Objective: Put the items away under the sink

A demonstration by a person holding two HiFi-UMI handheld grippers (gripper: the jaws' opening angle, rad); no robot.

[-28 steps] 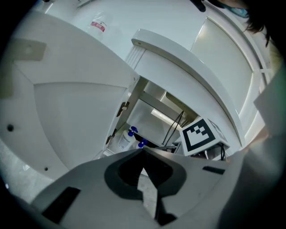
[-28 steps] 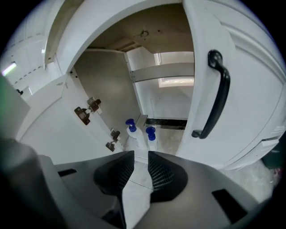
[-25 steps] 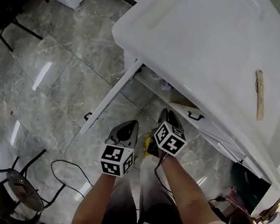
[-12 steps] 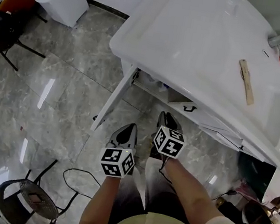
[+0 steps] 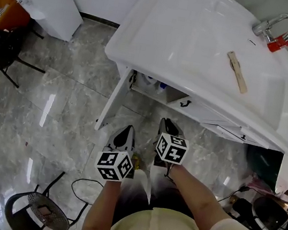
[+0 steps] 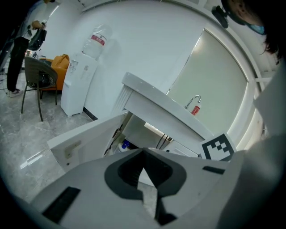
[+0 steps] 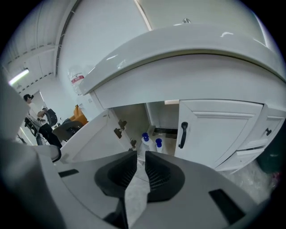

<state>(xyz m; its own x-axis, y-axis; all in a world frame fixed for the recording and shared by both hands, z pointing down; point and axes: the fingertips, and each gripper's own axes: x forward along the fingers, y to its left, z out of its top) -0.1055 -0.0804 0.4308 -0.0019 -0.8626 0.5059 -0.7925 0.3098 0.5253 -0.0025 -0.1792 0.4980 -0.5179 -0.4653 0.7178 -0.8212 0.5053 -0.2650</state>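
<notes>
Two blue-capped bottles [image 7: 145,143] inside open cabinet [image 7: 134,117] under sink [image 5: 209,46], left gripper [image 6: 143,152] jaws tip-to-tip, empty, right gripper [image 7: 140,157] jaws just closing, narrow gap, nothing between.

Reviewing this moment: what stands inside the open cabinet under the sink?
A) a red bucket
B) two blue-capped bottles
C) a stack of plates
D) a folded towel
B: the right gripper view shows two white bottles with blue caps standing side by side in the open cabinet.
</notes>
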